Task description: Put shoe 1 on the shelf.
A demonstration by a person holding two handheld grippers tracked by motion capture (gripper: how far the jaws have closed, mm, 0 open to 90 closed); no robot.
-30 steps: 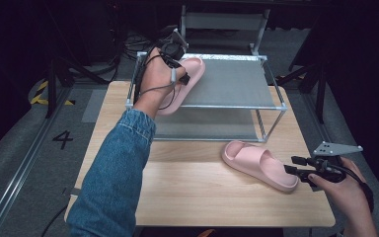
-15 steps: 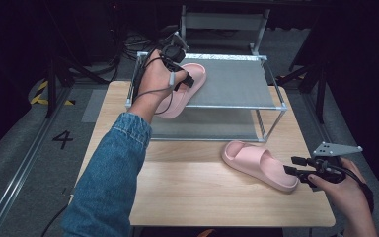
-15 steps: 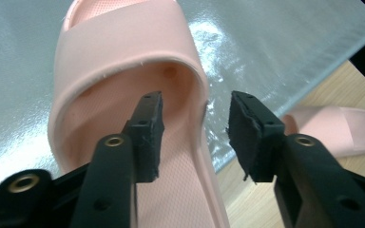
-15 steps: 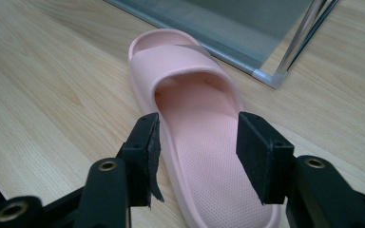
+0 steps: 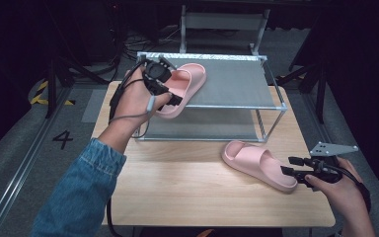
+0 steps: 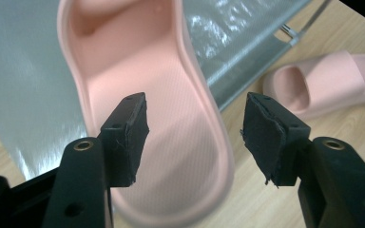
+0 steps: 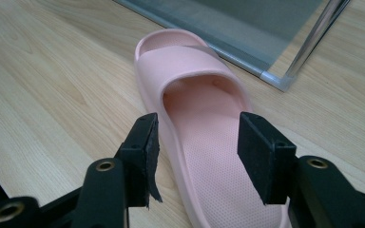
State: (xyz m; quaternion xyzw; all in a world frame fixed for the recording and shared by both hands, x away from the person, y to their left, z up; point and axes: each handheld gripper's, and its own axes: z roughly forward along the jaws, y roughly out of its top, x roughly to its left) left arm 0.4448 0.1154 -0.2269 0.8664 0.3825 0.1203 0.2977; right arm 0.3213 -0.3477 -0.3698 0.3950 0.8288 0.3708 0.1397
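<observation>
One pink slipper [image 5: 190, 79] lies on the rack's top shelf [image 5: 237, 84], its heel past the front left edge. My left gripper [image 5: 170, 81] sits at that heel; its jaws have just been opening. In the left gripper view the pads [image 6: 126, 137] stand apart above the slipper's footbed [image 6: 171, 95] without touching it. The other pink slipper [image 5: 259, 163] lies on the wooden table [image 5: 177, 182]. My right gripper [image 5: 288, 166] is open at its heel. There the left pad [image 7: 145, 147] is outside the rim and the right one above the footbed [image 7: 204, 123].
The metal rack [image 5: 271, 123] has two grey shelves and stands at the back of the table; its lower shelf [image 5: 202, 126] is bare. A corner post [image 7: 309, 42] rises just beyond the table slipper. Dark floor with cables [image 5: 128, 44] surrounds the table.
My left hand has drawn back toward the near left, and its jaws have come apart and let go of the slipper's heel. The slipper stays on the top shelf. The right gripper has kept still.
</observation>
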